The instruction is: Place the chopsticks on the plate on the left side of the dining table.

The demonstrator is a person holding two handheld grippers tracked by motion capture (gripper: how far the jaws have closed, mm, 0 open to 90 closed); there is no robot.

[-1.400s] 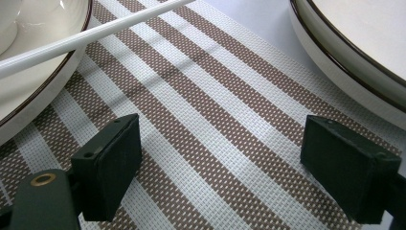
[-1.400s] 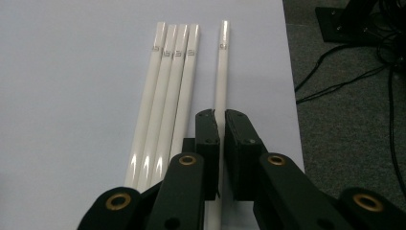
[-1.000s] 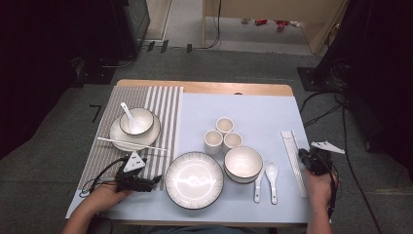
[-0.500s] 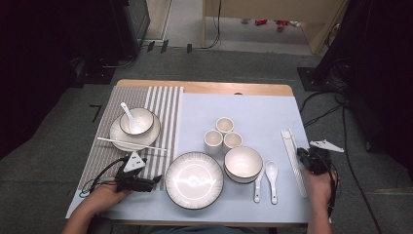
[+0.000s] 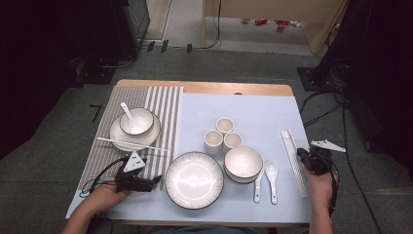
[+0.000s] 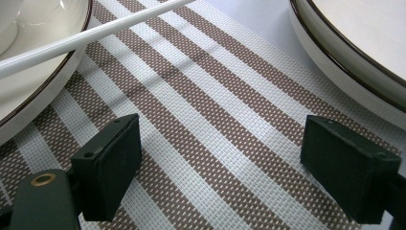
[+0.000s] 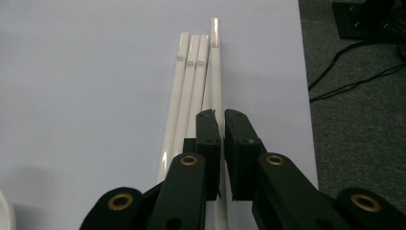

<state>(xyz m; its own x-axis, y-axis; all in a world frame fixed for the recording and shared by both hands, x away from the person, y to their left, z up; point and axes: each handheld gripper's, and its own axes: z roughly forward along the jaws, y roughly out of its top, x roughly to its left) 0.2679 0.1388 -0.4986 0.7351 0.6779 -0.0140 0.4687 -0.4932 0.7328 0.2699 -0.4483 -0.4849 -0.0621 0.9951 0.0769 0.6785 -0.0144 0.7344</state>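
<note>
My left gripper (image 5: 157, 182) lies low over the striped placemat (image 5: 163, 109), beside the large empty plate (image 5: 194, 180). In the left gripper view its jaws stand wide open (image 6: 220, 132) with only the placemat (image 6: 210, 96) between them. A white chopstick (image 6: 86, 36) rests across the small plate (image 6: 33, 91) to the left, and the large plate's rim (image 6: 354, 52) is at right. My right gripper (image 5: 302, 153) is at the table's right edge over a bundle of white chopsticks (image 5: 291, 153). Its jaws are shut (image 7: 222, 115) just above the chopsticks (image 7: 189, 76); the rightmost one runs under them.
A bowl with a spoon (image 5: 136, 121) sits on the small plate (image 5: 122, 139) at left. Three small cups (image 5: 223, 134), a second bowl (image 5: 242, 163) and two white spoons (image 5: 265, 180) stand mid-table on the pale blue mat (image 5: 258, 107). Cables lie on the floor at right.
</note>
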